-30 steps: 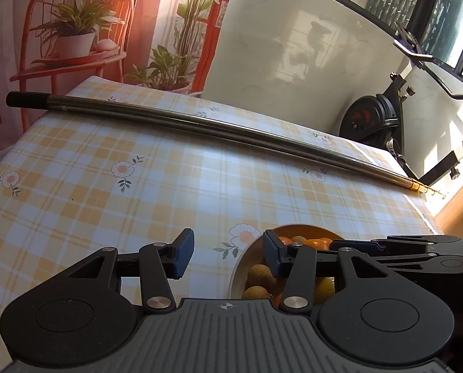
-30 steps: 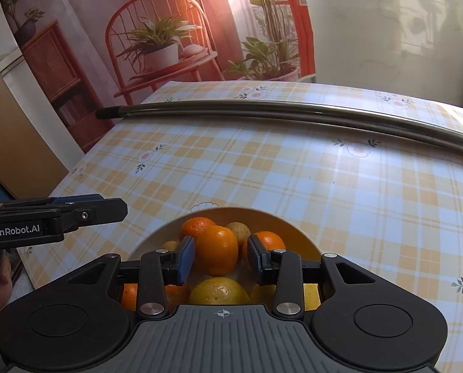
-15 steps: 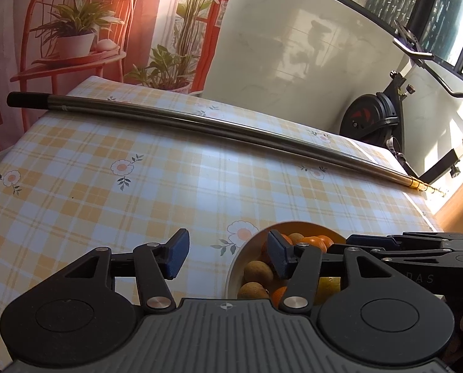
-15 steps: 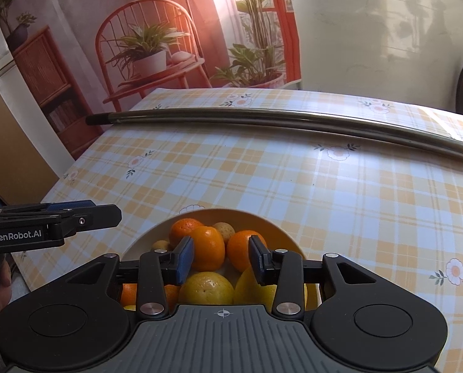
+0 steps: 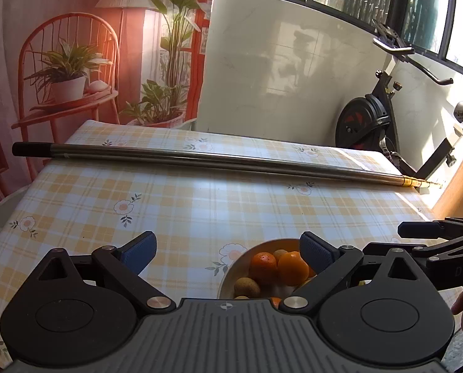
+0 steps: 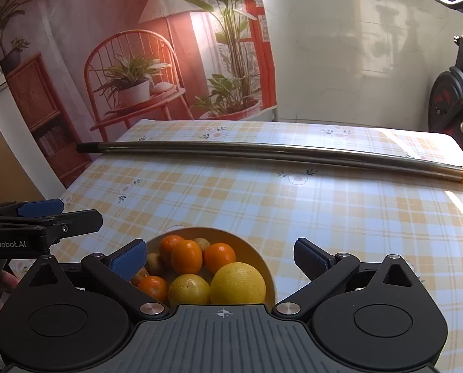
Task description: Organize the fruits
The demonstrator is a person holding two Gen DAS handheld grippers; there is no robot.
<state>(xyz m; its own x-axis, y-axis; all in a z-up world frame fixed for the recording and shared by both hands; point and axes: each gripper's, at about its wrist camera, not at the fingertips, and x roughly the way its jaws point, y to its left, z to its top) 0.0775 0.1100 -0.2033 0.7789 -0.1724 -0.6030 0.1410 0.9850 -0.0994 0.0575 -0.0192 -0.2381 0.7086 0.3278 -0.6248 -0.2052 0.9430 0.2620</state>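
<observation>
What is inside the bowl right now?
The bowl holds a heap of fruit: four oranges, two larger yellow citrus and some small brownish fruits. The right gripper's body covers its near edge, and lower layers are hidden.

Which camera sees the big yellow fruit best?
The right wrist view. The big yellow fruit sits in plain sight at the near side of the bowl, between the open jaws. In the left wrist view the gripper's own body hides that part of the bowl, so the fruit cannot be made out.
</observation>
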